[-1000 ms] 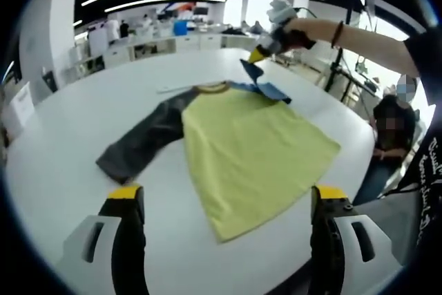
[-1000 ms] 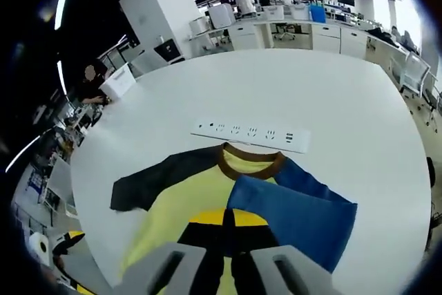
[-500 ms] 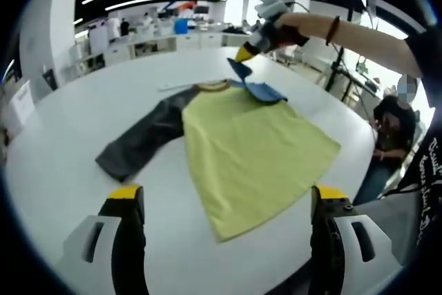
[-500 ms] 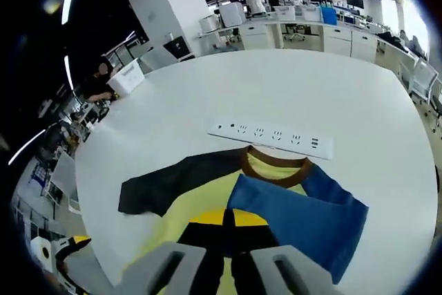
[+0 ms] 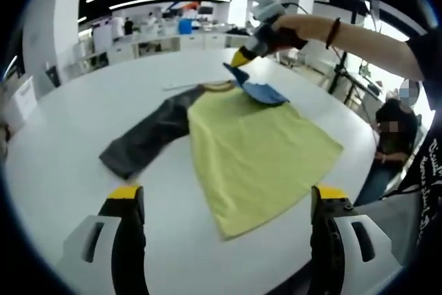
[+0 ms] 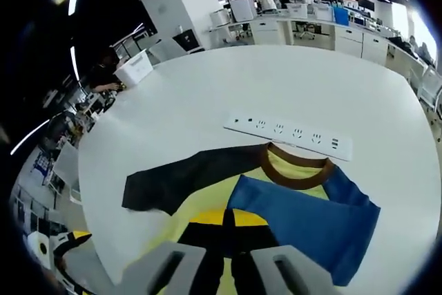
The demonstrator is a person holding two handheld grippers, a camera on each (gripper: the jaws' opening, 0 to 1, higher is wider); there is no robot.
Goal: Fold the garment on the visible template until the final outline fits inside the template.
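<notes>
A yellow shirt point(image 5: 262, 146) with a brown collar point(image 6: 297, 168) lies flat on the white table point(image 5: 62, 164). Its dark grey sleeve point(image 5: 148, 136) stretches out to the left. The blue sleeve point(image 6: 307, 219) is lifted and folded inward over the yellow chest. My right gripper point(image 6: 224, 217) is shut on that sleeve's edge; in the left gripper view the right gripper point(image 5: 239, 59) hangs above the collar end with the blue sleeve point(image 5: 261, 92) under it. My left gripper point(image 5: 228, 195) is open wide above the shirt's near hem, holding nothing.
A white power strip point(image 6: 290, 131) lies on the table just beyond the collar. A person point(image 5: 394, 132) sits off the table's right edge. A white box point(image 6: 135, 68) stands at the table's far left rim. Office desks fill the background.
My right gripper has carried the blue sleeve a little further inward, toward the collar and across the chest. The left gripper and the rest of the shirt have stayed put.
</notes>
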